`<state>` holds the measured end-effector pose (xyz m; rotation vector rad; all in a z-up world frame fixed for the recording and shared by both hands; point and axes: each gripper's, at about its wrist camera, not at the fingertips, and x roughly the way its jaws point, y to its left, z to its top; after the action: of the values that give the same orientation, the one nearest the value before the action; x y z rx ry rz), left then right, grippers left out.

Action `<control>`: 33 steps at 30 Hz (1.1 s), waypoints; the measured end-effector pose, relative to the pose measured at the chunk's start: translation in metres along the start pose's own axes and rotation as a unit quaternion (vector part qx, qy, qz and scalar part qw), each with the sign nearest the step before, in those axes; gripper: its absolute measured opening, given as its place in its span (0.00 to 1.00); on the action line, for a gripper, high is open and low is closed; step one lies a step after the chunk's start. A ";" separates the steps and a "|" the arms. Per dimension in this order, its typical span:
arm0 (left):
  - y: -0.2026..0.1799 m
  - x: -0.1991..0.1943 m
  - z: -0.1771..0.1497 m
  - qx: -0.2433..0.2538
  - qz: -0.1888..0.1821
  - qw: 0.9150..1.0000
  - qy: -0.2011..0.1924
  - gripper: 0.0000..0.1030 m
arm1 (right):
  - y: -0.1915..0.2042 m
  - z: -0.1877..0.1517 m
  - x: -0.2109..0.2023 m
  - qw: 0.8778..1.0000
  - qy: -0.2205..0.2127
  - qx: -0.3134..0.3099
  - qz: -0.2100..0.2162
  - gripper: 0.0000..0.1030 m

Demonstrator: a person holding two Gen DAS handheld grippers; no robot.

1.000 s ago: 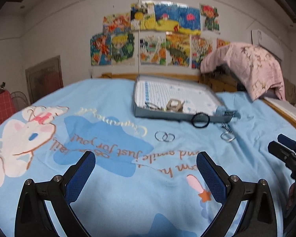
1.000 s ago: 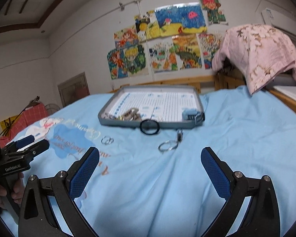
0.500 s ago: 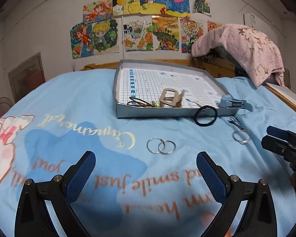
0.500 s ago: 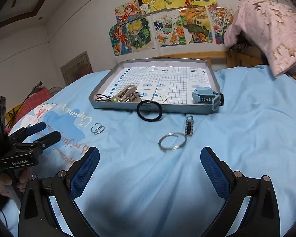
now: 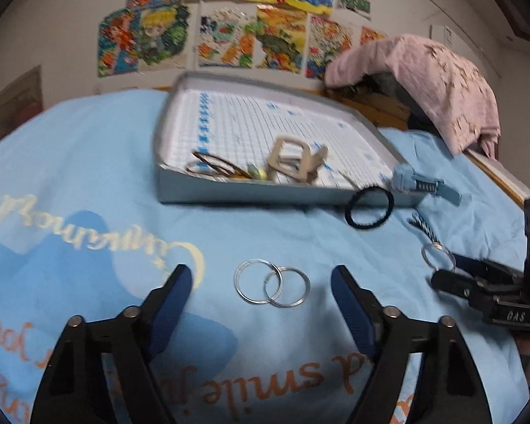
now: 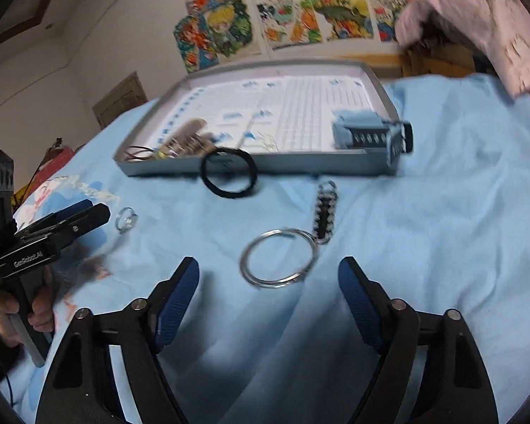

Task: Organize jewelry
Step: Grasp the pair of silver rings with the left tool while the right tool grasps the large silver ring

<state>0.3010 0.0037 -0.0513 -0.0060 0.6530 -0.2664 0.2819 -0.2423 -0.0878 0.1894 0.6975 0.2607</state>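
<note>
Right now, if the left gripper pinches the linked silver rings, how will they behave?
The linked silver rings look thin and flat, so fingers may skid off. Lifting one probably leaves the other dangling. The soft blue bedsheet may dent beneath them.

Two linked silver rings (image 5: 271,287) lie flat on the blue bedspread (image 5: 88,162). A black hair tie (image 5: 369,208) leans against the grey tray (image 5: 251,196). A key ring (image 6: 279,263) with braided fob (image 6: 324,213) lies nearby.

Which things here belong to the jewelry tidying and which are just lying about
For the job:
- grey shallow tray with grid lining
- pair of linked silver rings
- large silver ring with black-and-white braided fob
- black elastic hair band

Just lying about:
- pink patterned cloth
- colourful drawings on the wall
</note>
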 end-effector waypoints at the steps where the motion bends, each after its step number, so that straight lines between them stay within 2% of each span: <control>1: -0.001 0.005 0.000 0.004 0.000 1.000 0.007 0.70 | -0.001 -0.001 0.003 1.000 0.001 0.004 -0.001 0.72; 4: -0.004 0.013 -0.001 0.011 -0.001 1.000 0.018 0.68 | 0.002 0.000 0.011 1.000 0.005 0.004 -0.007 0.72; 7: -0.005 0.020 -0.002 0.016 0.000 1.000 0.026 0.61 | 0.006 0.002 0.015 1.000 0.002 -0.005 -0.010 0.73; 16: -0.001 0.024 -0.012 0.004 -0.020 0.999 0.026 0.59 | 0.008 0.004 0.014 1.000 -0.005 -0.019 0.001 0.70; 26: -0.013 0.022 -0.017 0.033 -0.010 0.999 0.024 0.46 | 0.011 0.010 0.020 1.000 -0.007 -0.028 0.005 0.58; 27: -0.015 0.022 -0.018 0.040 -0.006 0.999 0.023 0.44 | 0.012 0.010 0.020 1.000 -0.007 -0.030 0.007 0.54; 30: -0.021 0.020 -0.021 0.057 0.000 0.998 0.020 0.39 | 0.014 0.009 0.020 0.999 -0.006 -0.036 0.005 0.54; 33: -0.020 0.019 -0.021 0.055 -0.006 0.998 0.019 0.34 | 0.017 0.008 0.020 0.999 -0.006 -0.041 -0.001 0.50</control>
<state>0.2977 -0.0183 -0.0780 0.1007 0.6756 -0.3138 0.2988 -0.2207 -0.0897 0.1114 0.6730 0.2857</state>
